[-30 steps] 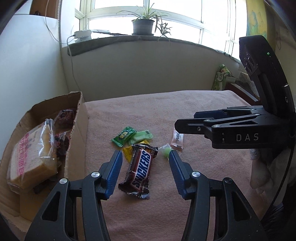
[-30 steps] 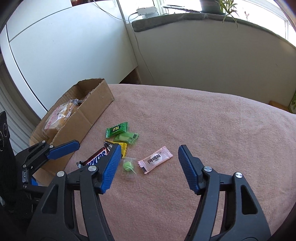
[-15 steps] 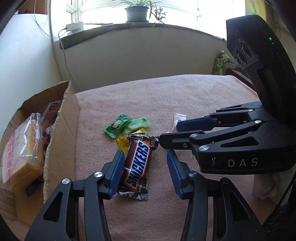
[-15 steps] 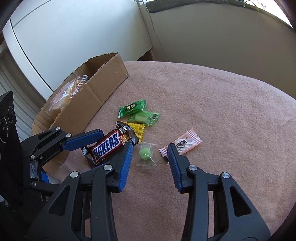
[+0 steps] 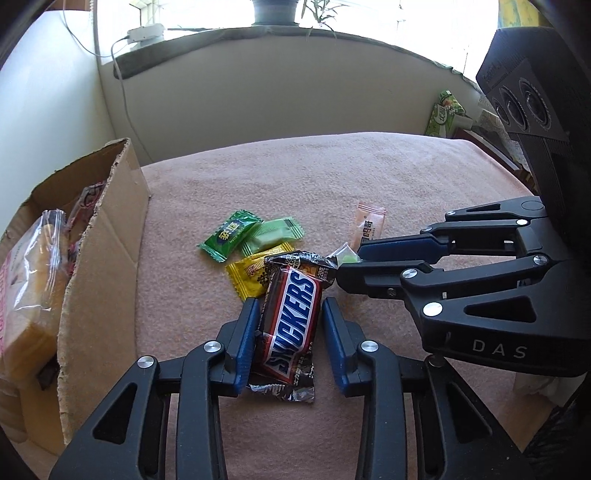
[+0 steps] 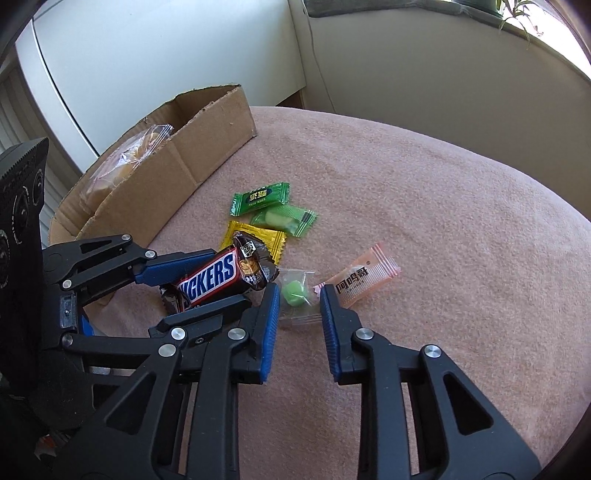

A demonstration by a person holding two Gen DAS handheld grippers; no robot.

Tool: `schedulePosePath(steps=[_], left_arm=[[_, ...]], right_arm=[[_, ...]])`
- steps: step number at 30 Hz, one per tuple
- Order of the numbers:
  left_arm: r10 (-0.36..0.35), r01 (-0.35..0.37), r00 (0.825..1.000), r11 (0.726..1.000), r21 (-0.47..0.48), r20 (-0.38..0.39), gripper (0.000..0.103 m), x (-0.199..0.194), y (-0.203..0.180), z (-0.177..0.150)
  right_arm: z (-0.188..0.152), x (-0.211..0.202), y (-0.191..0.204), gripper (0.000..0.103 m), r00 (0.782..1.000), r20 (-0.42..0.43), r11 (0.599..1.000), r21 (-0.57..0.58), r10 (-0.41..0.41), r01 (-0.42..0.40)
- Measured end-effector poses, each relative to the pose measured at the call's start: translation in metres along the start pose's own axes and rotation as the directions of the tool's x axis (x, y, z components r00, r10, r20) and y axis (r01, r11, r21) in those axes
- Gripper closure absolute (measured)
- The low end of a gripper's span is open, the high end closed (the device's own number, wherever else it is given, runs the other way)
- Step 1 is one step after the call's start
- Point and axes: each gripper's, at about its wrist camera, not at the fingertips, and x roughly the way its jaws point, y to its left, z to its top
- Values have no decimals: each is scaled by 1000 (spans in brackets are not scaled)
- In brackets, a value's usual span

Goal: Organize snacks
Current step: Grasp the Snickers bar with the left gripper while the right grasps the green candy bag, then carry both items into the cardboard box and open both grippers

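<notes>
A Snickers bar [image 5: 291, 314] [image 6: 210, 277] lies on the pink cloth between the fingers of my left gripper [image 5: 288, 306] [image 6: 229, 277]. Its jaws are closing and the pads press on the bar's sides. My right gripper [image 6: 299, 291] [image 5: 349, 260] is shut on a small green candy [image 6: 293, 293] [image 5: 347, 256] in a clear wrapper, just right of the bar. A pink packet [image 6: 360, 278] [image 5: 369, 225] lies beside the right finger. A dark green packet [image 5: 231, 234], a light green one [image 5: 275, 236] and a yellow one [image 5: 249, 275] lie just beyond the bar.
An open cardboard box [image 5: 103, 258] [image 6: 177, 155] stands at the left edge of the cloth-covered table [image 5: 295, 166], with a bagged bread [image 5: 29, 295] and other snacks inside. A wall and a windowsill with a potted plant [image 5: 273, 11] lie beyond. A green pack [image 5: 443, 110] sits at the far right.
Both pairs of jaws have narrowed: the left onto the Snickers bar, the right onto the green candy. The right gripper also came closer and lower, its tips now beside the bar's far end.
</notes>
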Motion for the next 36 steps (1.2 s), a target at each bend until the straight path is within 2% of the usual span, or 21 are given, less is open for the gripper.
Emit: schedulePosePath(steps=[10,13,19,28,36], left_arm=[[3,-3,1000,1000,9,17,76,-2,-2,1],[8,-8,999,1000,5,40,76,-8,-1,0],[-28,29,995,1000,-9,92,76,-26,-1,2],[-41,55,972,997,-57,232,76,-81,14,0],[27,17,952,990,-142,306,76,-111,51,-14]], right_arm=[[1,-3,2,81,1000,12,1000,-4,-24,24],[0,-13,0,81,999,38,1000,13,-23,22],[3,-42,-3,81,993,113,999,34,-19,16],[9,-82,15,81,974,225,999,42,1,-10],[19,-87,58,81,963,262,998,-24,67,-62]])
